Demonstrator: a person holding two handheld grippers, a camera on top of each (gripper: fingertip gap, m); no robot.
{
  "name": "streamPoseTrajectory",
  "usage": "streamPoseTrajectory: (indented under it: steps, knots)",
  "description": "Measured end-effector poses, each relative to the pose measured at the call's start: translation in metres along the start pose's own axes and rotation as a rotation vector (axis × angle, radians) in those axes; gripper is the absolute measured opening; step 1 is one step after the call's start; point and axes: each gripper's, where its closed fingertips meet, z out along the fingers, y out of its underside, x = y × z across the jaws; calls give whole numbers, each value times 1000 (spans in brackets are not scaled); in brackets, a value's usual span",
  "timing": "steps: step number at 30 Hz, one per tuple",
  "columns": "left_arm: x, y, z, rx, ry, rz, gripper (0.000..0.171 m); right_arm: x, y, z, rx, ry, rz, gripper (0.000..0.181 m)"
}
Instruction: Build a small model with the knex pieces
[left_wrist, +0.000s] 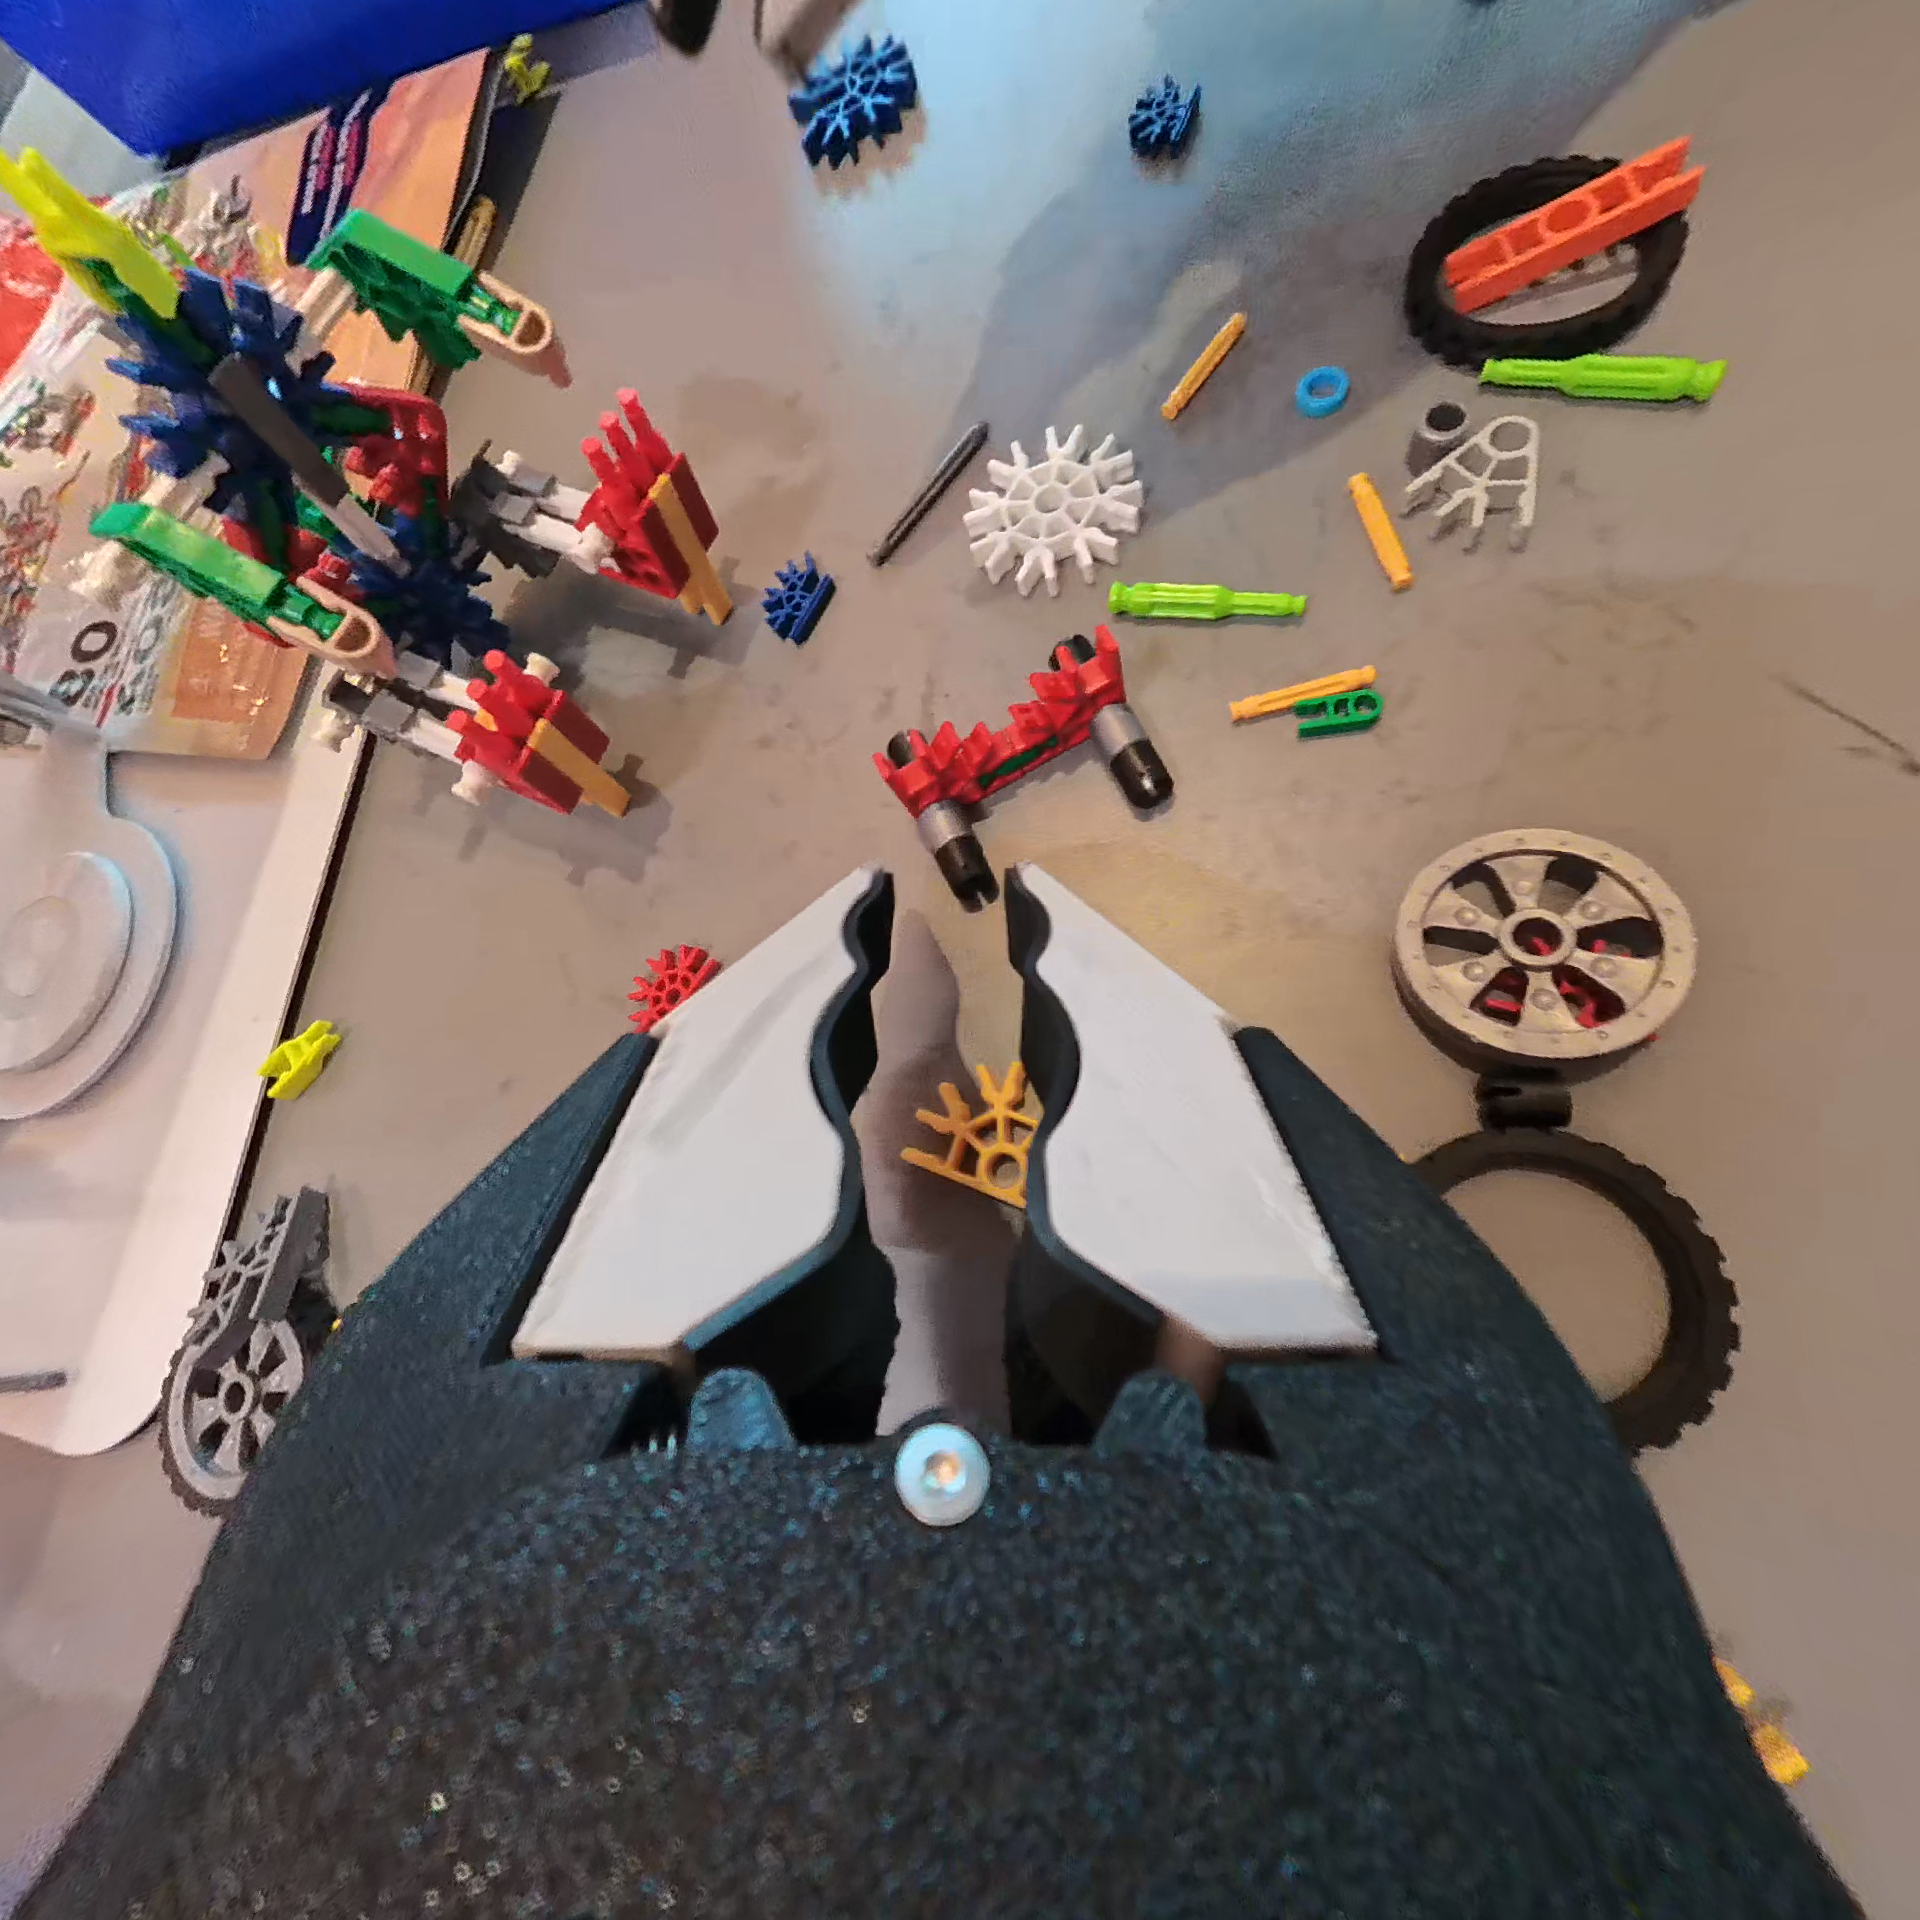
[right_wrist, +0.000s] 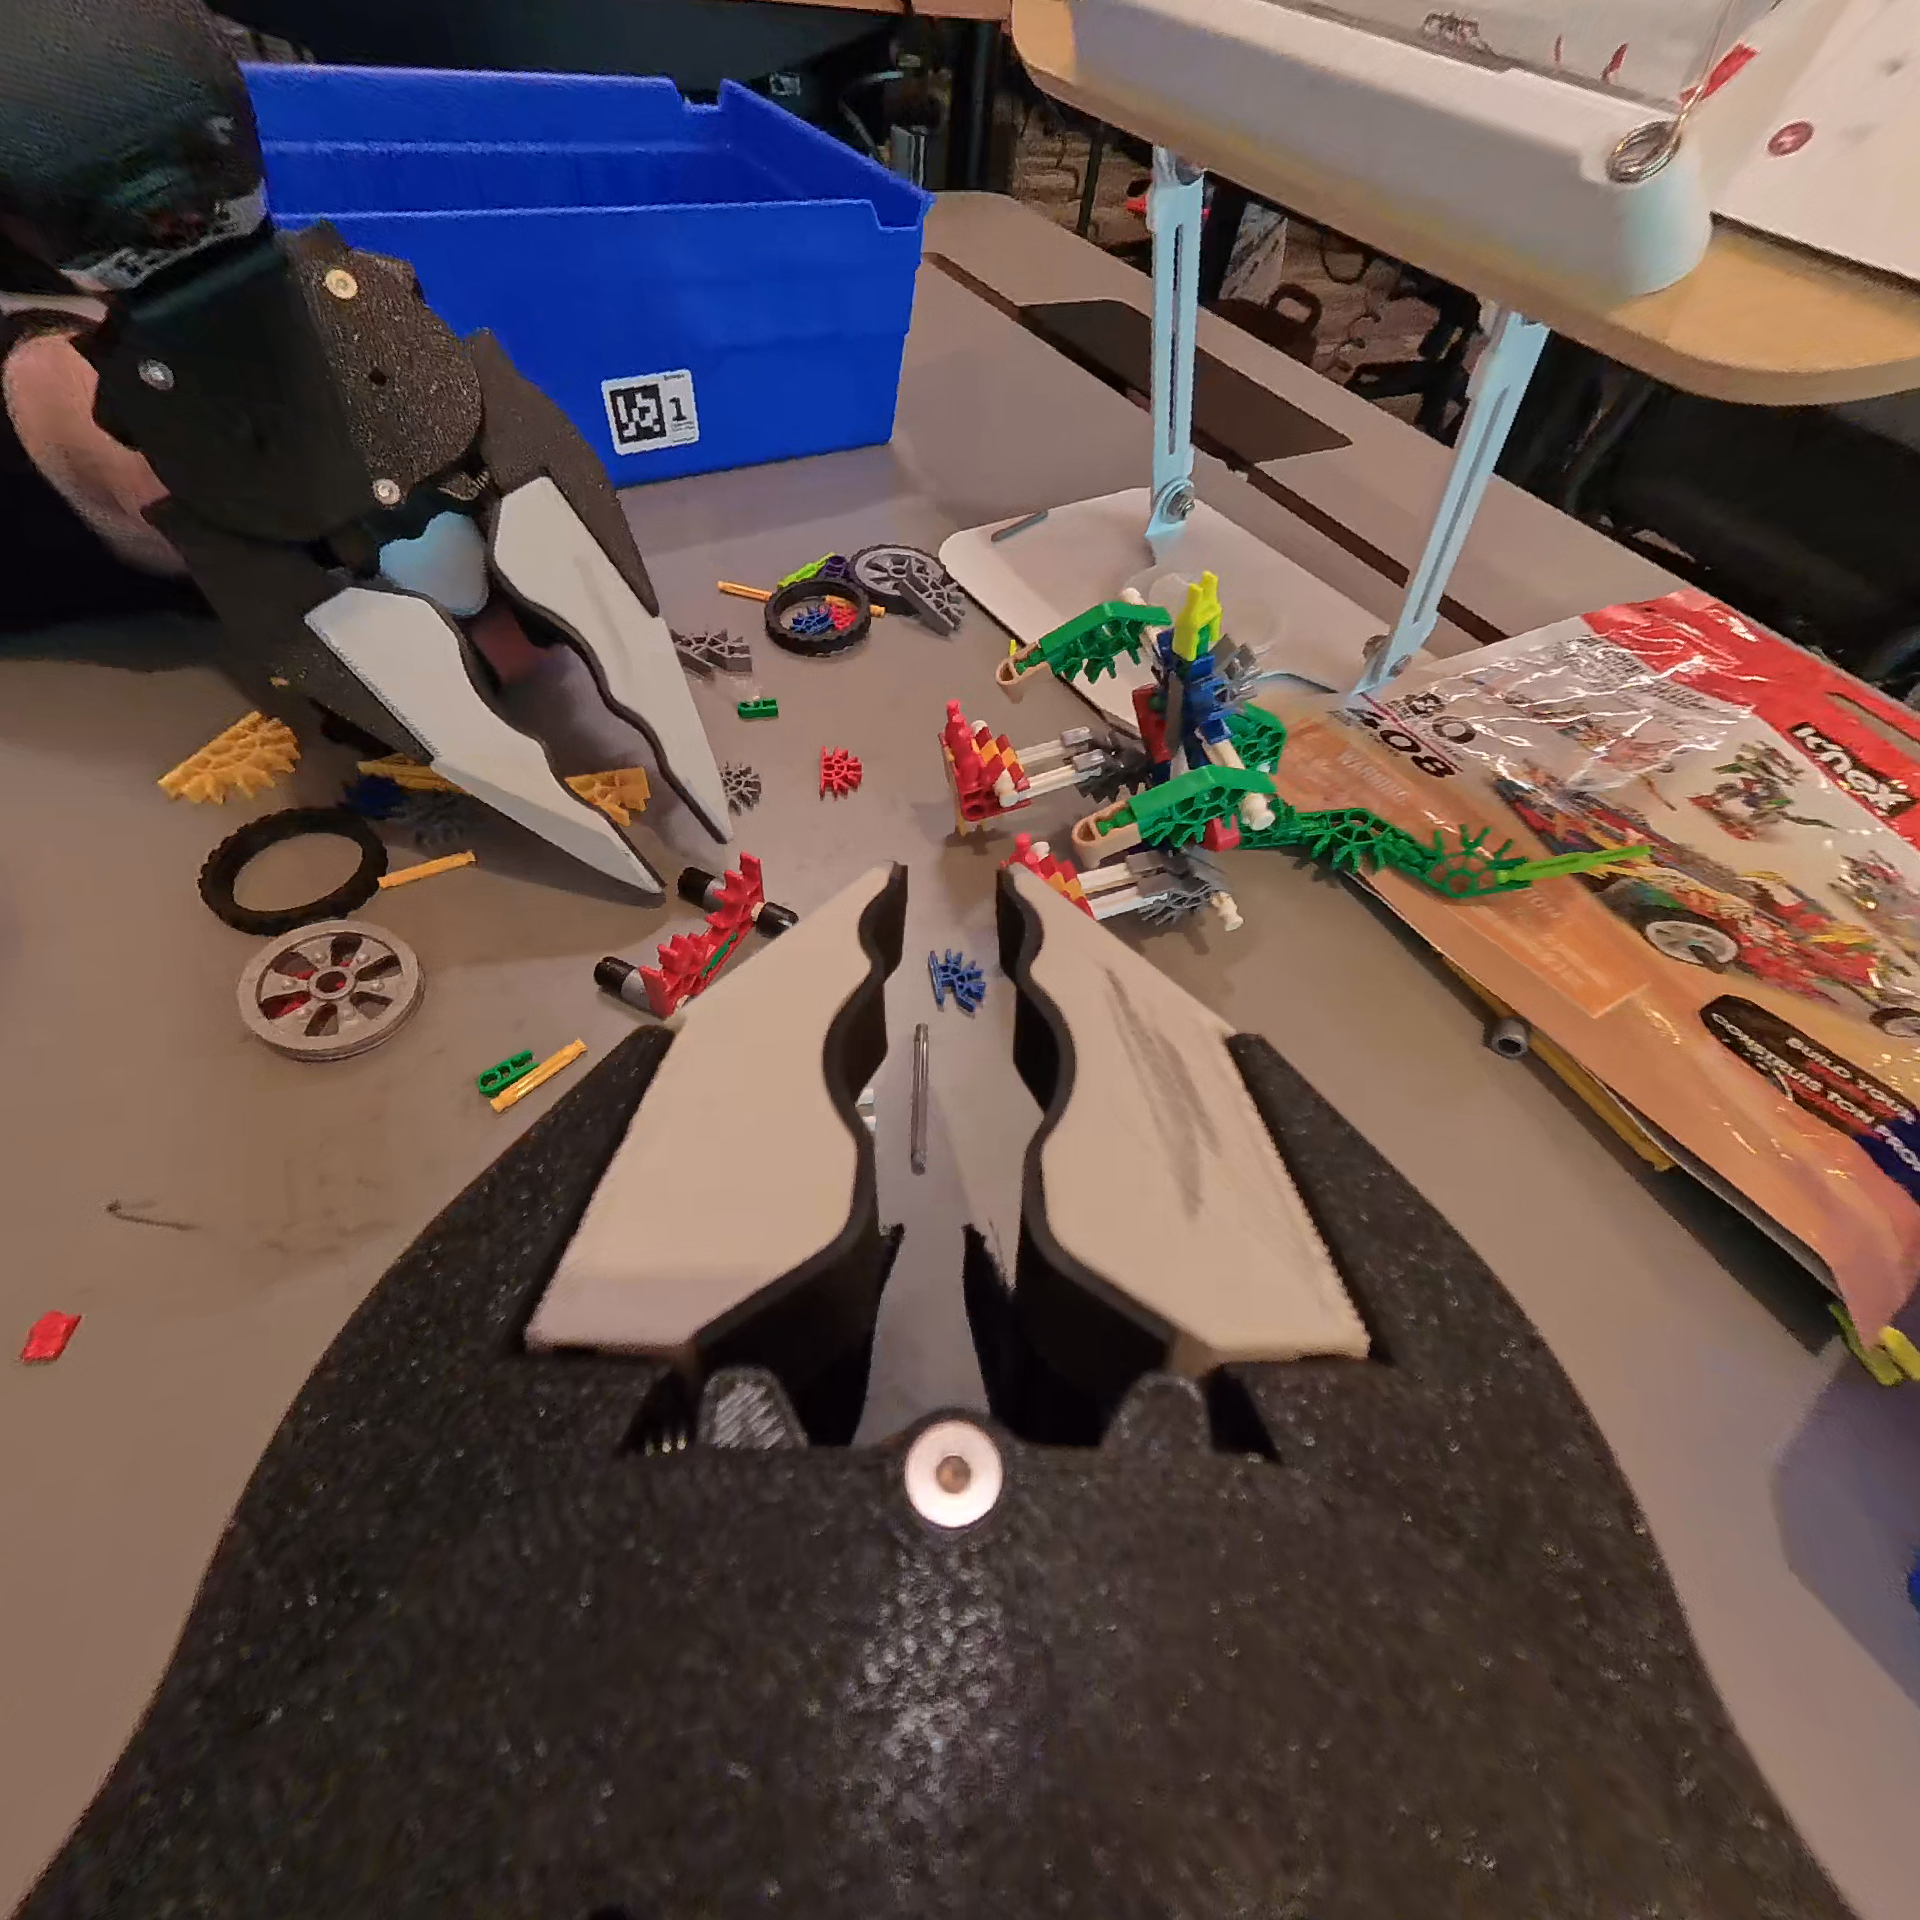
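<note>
While both jaws are kept apart and empty, the left hand-held gripper (left_wrist: 948, 883) is held just beside the red toothed plastic piece with black pegs (left_wrist: 1023, 743), and the right hand-held gripper (right_wrist: 951, 883) over a thin grey metal rod (right_wrist: 920, 1096) on the grey bench (right_wrist: 260, 1195).

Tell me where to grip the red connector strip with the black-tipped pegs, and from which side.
Probably grip the red connector strip at its toothed middle, between the two grey, black-tipped pegs, coming from above with the left gripper, whose open jaws hover just short of it. It lies flat on the table, with its long sides exposed.
</note>
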Motion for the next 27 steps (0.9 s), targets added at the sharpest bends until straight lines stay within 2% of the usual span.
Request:
streamPoseTrajectory:
  steps: [7,14,19,24,27]
  knots:
    - [21,-7,0,25,82,48,16,-8,4,-2,-76,26,-44,17]
    - [3,-5,-3,12,8,6,22,-5,8,-19,-144,83,-47,17]
    - [10,-1,4,-15,23,22,26,4,18,-31,-226,149,-85,17]
    - [23,-9,1,26,75,58,24,8,24,-44,-279,197,-92,17]
    - [11,-16,-7,73,36,23,24,12,21,-54,-267,224,-69,17]
